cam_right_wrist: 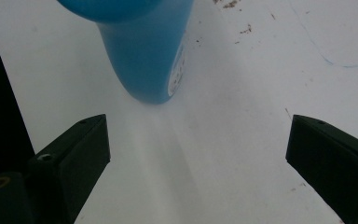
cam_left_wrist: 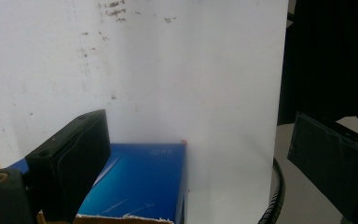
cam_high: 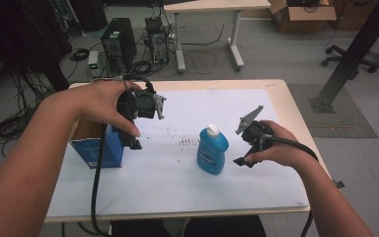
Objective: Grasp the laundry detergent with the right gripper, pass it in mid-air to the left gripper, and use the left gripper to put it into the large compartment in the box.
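On the white-covered bench, a blue bottle with a white cap stands upright near the middle, just beside the right gripper, whose fingers are spread wide and empty, the bottle just ahead of them. The left gripper hovers over an open blue box at the left, fingers apart, holding nothing. Judging by this, nothing is grasped yet; picking up the bottle and probably boxing it remain.
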Motion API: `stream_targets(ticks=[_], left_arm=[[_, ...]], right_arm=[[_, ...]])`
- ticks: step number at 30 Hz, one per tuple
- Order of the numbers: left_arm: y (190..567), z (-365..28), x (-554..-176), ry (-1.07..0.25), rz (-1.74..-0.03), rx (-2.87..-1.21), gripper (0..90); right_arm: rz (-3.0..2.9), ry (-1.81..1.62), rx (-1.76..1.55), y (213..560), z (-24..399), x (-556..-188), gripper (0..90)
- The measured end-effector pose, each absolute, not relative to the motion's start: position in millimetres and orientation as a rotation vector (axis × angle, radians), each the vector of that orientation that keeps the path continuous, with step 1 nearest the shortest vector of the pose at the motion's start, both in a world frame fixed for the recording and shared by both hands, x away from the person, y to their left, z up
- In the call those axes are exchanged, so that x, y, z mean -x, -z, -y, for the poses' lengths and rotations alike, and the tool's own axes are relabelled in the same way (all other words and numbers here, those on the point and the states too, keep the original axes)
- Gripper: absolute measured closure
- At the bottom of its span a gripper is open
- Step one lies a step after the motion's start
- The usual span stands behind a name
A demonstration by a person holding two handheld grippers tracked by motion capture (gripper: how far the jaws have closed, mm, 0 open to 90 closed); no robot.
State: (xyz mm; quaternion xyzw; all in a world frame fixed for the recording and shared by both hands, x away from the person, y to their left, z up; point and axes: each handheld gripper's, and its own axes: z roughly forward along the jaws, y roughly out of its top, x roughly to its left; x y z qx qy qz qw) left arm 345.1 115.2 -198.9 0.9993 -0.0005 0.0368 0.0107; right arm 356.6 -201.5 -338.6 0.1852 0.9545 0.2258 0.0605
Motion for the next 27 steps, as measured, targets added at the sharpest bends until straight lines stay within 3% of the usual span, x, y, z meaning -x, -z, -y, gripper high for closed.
stream_targets(ticks=[27], left_arm=[[211.2, -118.4, -346.9, -0.086, -0.030, -3.114, 6.2]], right_arm=[[-2.772, -0.994, -0.624, 387.6, 180.6, -339.7, 4.3]])
